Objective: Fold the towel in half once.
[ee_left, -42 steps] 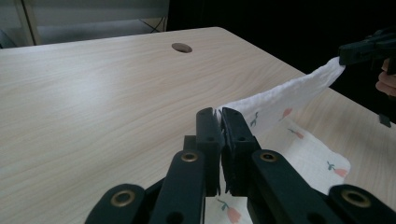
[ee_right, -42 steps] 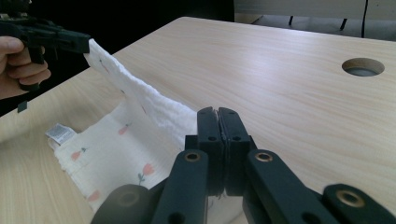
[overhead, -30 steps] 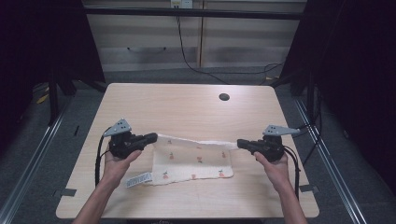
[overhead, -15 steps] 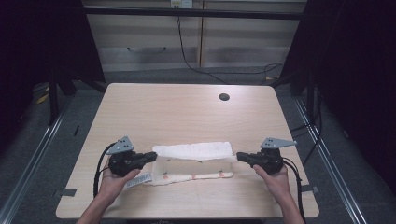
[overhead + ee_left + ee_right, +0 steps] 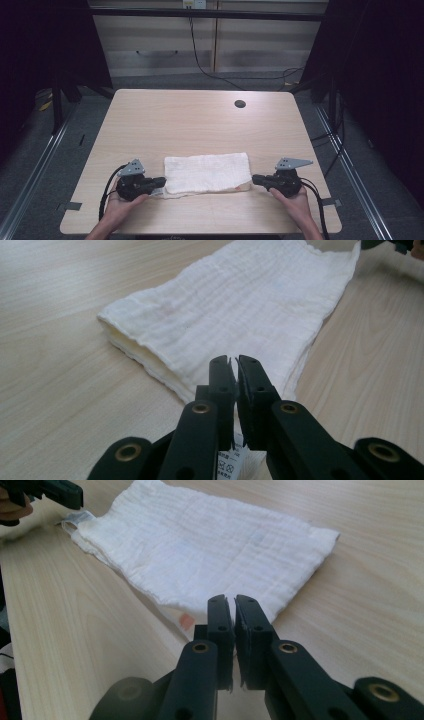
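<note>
Item: folded white muslin cloth (image 5: 207, 172), crinkled gauze weave, cream-white, laid flat in a rough rectangle of several layers. Layer edges show stacked along the near side; a lower layer with a small pinkish printed patch (image 5: 186, 621) peeks out under one corner. A white care label (image 5: 227, 458) with printed washing symbols sticks out at the opposite corner.

Location: on the light wooden table (image 5: 200, 120), in its near half, well apart from the round cable hole (image 5: 240, 104) at the far edge.

Left gripper (image 5: 159, 181): jaws clenched, tips at the cloth's label corner, the label's strip lying between them.

Right gripper (image 5: 256, 178): jaws nearly together, a thin slit between them, nothing seen gripped; tips just beside the cloth's other end.
</note>
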Available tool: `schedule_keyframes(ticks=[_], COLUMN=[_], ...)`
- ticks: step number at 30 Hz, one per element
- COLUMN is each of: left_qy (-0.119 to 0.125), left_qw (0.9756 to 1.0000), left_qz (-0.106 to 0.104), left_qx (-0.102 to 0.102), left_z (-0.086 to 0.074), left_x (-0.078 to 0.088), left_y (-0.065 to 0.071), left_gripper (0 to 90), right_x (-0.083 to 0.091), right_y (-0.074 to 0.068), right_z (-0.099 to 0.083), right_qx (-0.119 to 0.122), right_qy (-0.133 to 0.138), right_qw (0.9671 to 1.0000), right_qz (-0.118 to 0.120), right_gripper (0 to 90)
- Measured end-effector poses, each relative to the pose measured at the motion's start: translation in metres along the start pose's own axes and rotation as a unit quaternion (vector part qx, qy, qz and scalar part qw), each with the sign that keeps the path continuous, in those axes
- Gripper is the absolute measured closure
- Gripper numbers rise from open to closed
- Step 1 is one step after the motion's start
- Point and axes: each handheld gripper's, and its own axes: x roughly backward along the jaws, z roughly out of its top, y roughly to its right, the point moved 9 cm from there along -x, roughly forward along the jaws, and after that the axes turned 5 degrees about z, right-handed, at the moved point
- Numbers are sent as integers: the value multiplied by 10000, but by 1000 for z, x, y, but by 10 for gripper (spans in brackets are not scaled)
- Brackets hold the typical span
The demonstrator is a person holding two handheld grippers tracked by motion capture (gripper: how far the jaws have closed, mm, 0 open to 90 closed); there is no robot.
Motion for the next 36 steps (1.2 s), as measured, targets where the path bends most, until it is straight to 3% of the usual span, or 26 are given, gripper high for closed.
schedule_keyframes(ticks=[5,8,9,14,18,23,24,29,30,33,36], left_qy=[149,206,222,174,123,83,97,-168,-317,-452,-393], left_qw=[9998,9997,9996,9997,9999,9997,9997,9995,9991,9989,9990], left_qz=[-15,9,22,8,2,29,10,5,-108,0,-36], left_qx=[93,151,194,145,118,235,240,271,243,130,187], left_z=[5,7,9,14,26,33,35,27,21,16,15], left_x=[4,5,5,1,-14,-29,-32,-47,-52,-56,-57], left_y=[-2,-5,-7,-11,-17,-23,-24,-27,-24,-26,-27], left_gripper=[834,810,805,782,783,770,769,754,754,754,754], right_x=[0,3,6,12,0,-17,-27,-39,-44,-51,-62], right_y=[-3,-5,-5,-5,4,11,13,26,33,34,38], right_z=[-3,-2,1,4,12,25,31,46,51,49,38], right_qx=[14,-1,7,-52,-68,-28,7,-17,131,200,191], right_qy=[-18,38,108,178,94,62,13,10,-161,-316,-538], right_qw=[10000,10000,9999,9998,9998,9999,9999,9998,9994,9993,9982], right_qz=[25,27,-26,-62,-131,-119,-109,-196,-262,-74,-178], right_gripper=[851,819,768,722,698,699,698,690,711,760,763])
